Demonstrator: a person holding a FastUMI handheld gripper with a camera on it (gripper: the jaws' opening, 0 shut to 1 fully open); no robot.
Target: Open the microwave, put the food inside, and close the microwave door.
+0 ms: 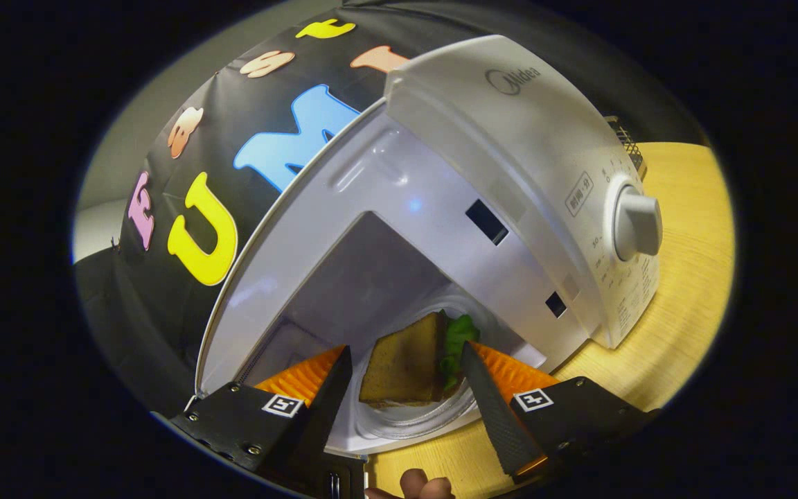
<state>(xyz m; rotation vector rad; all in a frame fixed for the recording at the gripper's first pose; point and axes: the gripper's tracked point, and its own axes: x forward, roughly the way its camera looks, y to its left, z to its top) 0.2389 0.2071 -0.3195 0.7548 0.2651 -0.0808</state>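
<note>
Microwave (510, 138) is standing on a light wooden table (683, 291) with its door swung open, so the white cavity is showing in the gripper view. Its front panel is facing to the right side, and a big round knob (638, 225) is sitting on that panel. Two dark latch slots are showing on the frame between the cavity and the panel. Behind the microwave, the booth's black cloth wall is hanging.

Inside the cavity, a sandwich (409, 364) is lying on the glass turntable (413, 419), near the front opening. The sandwich is made of brown bread, cut as a wedge, and a green leaf is sticking out on its right edge. It is resting flat on the plate and is looking tilted only because the camera is tilted.

The gripper (406, 367) is hovering at the mouth of the cavity, with its two orange and black fingers (489, 409) spread apart. The sandwich is lying between the fingertips and slightly beyond them. The left finger is standing apart from the bread. The right fingertip is just beside the green leaf; I cannot tell if it is touching it. Nothing is being pinched by the fingers.

Under the gripper, at the bottom, a part of a person's hand (416, 485) is showing over the table's edge.
</note>
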